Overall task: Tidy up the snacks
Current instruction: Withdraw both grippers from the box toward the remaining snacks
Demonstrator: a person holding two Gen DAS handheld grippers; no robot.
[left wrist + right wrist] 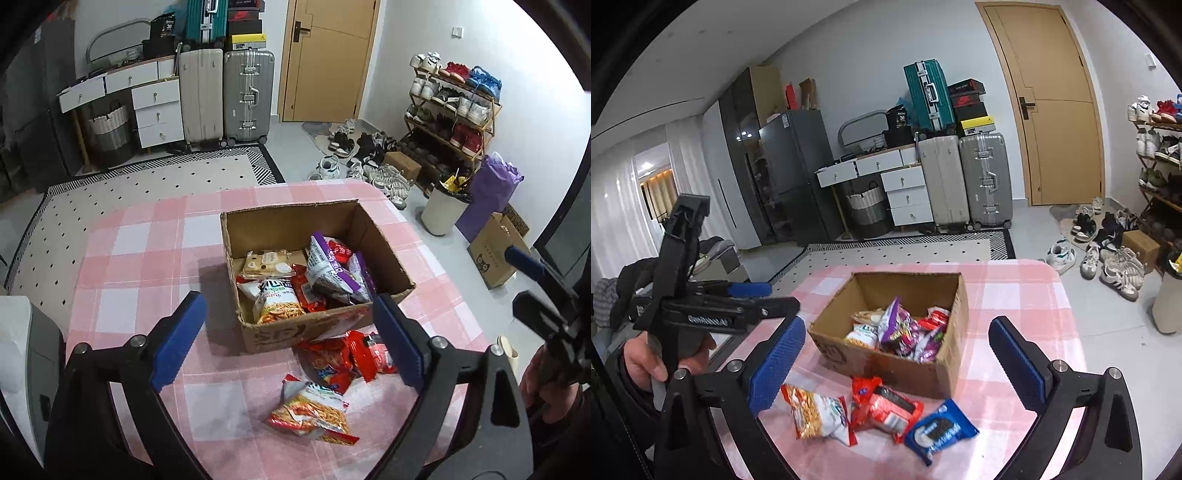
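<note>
Open brown cardboard box (886,347) at centre of pink-and-white checked tablecloth (140,258), part-filled with purple, red and cream snack bags (332,273). Three packets not yet boxed, on the cloth just outside the near wall of the box: orange-and-white noodle-stick packet (818,415) at 7 o'clock of the box, red foil packet (886,406) at 6 o'clock, blue cookie packet (938,430) at 5 o'clock, the last absent from the left view. Left gripper (291,339) spread wide and empty, hovering above the loose packets; right gripper (897,363) likewise spread wide, nothing between its blue pads (775,365). Likely hazards, as judgement: crinkly foil sliding out of a shallow pinch at a corner; overlap of red and noodle packets inviting a double pick, with one dropping short of the box; a low approach catching the near cardboard rim and shoving the light box toward 12 o'clock; both grippers converging on the same small cluster and colliding; blue packet near the 6 o'clock table edge, prone to being nudged off.
</note>
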